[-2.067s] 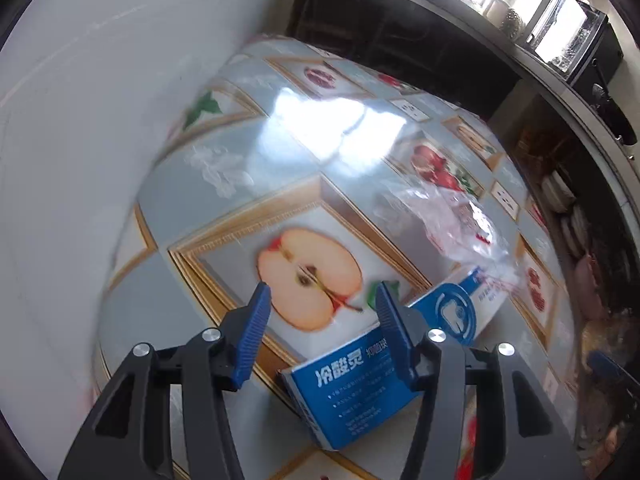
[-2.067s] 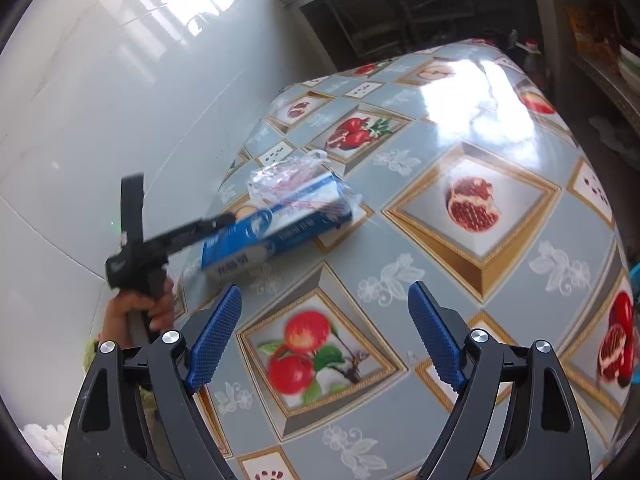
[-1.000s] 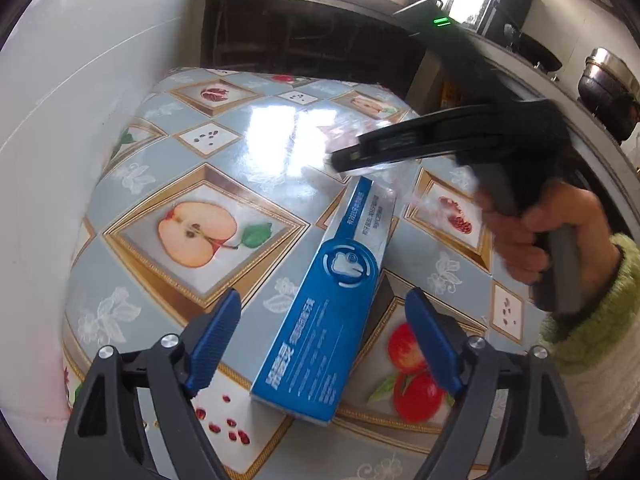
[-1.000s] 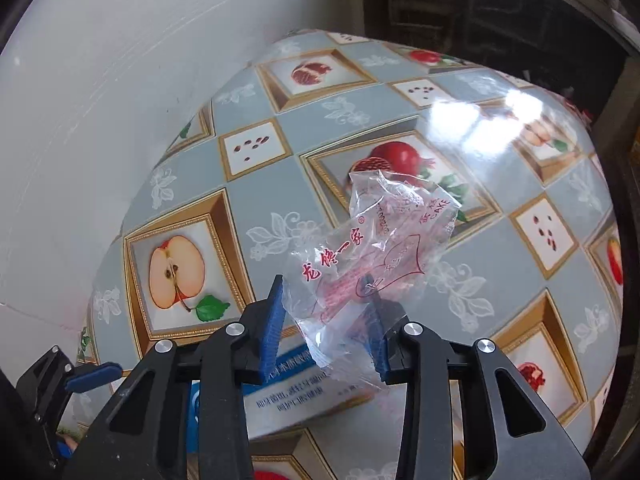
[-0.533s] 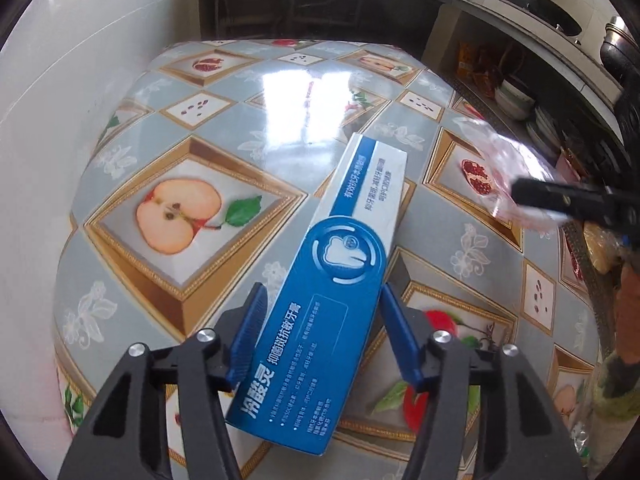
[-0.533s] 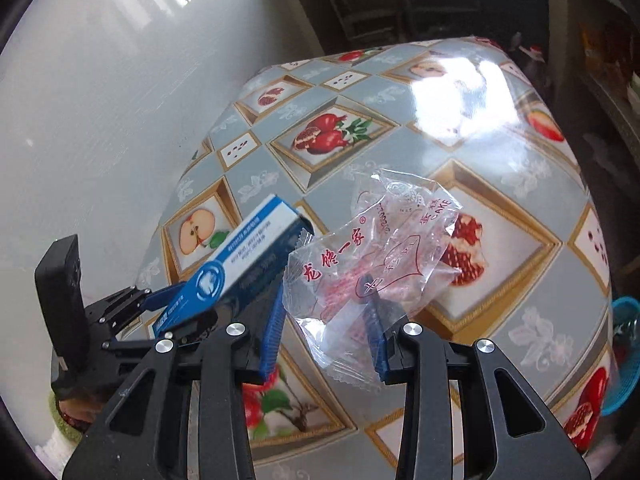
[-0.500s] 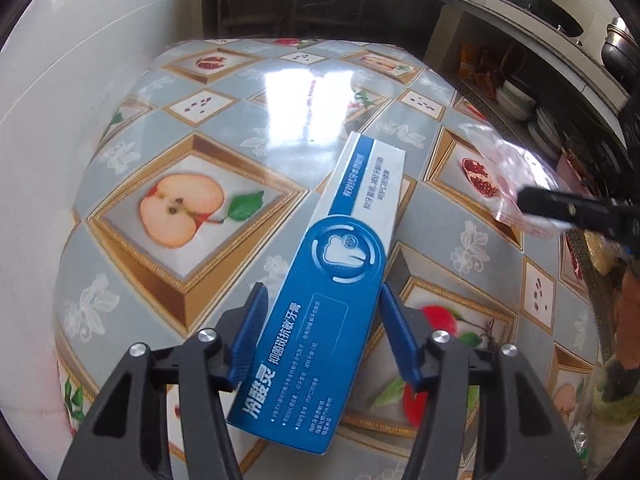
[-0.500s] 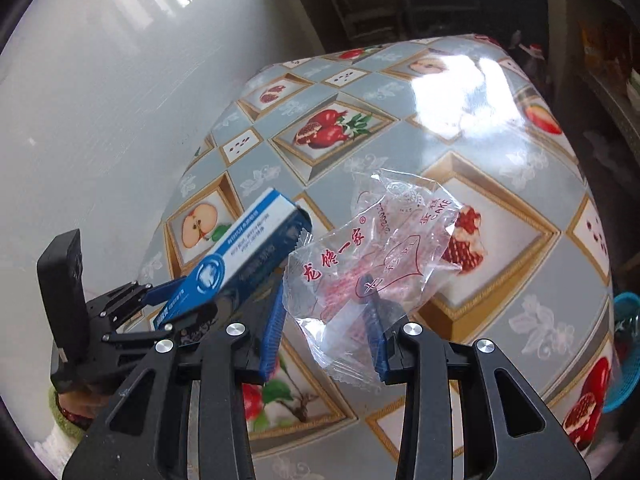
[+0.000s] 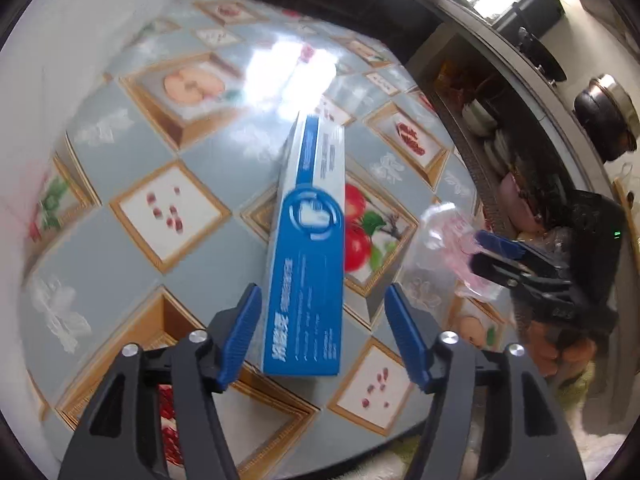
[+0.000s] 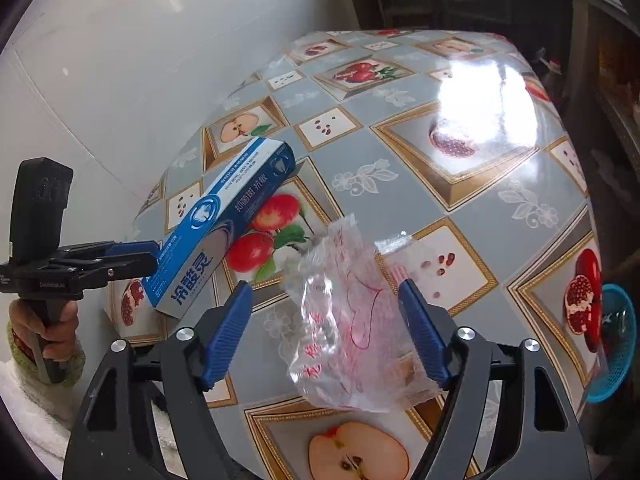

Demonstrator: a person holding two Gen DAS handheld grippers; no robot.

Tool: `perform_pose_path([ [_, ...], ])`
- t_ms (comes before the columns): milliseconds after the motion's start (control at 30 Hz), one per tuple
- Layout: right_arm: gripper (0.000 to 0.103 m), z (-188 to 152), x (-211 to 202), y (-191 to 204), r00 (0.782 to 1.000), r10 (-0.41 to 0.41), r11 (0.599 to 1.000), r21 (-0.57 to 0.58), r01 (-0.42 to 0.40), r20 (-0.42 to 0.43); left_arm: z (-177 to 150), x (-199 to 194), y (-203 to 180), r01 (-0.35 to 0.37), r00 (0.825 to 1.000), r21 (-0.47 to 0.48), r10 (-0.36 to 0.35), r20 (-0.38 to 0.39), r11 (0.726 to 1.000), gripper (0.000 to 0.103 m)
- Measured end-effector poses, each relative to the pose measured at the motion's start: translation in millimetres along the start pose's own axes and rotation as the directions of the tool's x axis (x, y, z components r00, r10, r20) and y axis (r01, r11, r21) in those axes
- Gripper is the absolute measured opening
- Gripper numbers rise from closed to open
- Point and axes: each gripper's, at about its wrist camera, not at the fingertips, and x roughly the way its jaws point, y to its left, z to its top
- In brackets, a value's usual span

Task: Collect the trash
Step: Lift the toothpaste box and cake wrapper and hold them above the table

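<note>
Two pieces of trash are off the fruit-patterned tabletop (image 10: 400, 152): a blue toothpaste box (image 9: 308, 264) and a crumpled clear plastic bag (image 10: 344, 328). The box sits with its near end between the fingers of the left gripper (image 9: 322, 291), but a gap shows on one side, so I cannot tell whether it is truly clamped. The right gripper (image 10: 324, 287) stands spread wide with the bag loose between its fingers, probably letting go or slipping. This looks like the carry-off step, pick-up done and disposal not yet done. Next comes securing both items and carrying them to a bin, perhaps the blue basket (image 10: 616, 340) beyond the tabletop's edge.
</note>
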Motion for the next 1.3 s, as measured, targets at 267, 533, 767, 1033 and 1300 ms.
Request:
perform_pose_path([
  [267,0.085,-8.7,-57.7,-30.1,0.986,0.013,0.982,0.186,-0.044,0.164,33.6,29.2,-16.9,-0.121,0.992,0.133,0.116,0.049,0.984,0.073],
  [533,0.09,-44.7,-45.3,-62.6,0.996,-0.067,0.944,0.329,0.042,0.065,46.0,61.9,-23.3,-0.127,0.992,0.187,0.125,0.022,0.974,0.073],
  [767,0.09,-43.6,-6.6,-54.1,0.999,-0.045,0.959,0.277,0.051,-0.031,44.7,68.7,-28.4,-0.146,0.989,0.206,0.146,0.014,0.968,0.073],
  [1033,0.091,-27.2,18.0,-9.8,0.99,-0.118,0.993,-0.019,0.117,-0.076,42.7,76.4,-31.6,-0.186,0.982,0.239,0.19,0.008,0.953,0.072],
  [1300,0.078,-30.8,42.9,-4.4,0.97,-0.213,0.974,-0.098,0.202,-0.115,39.0,83.6,-29.9,-0.223,0.973,0.249,0.23,0.001,0.943,0.059],
])
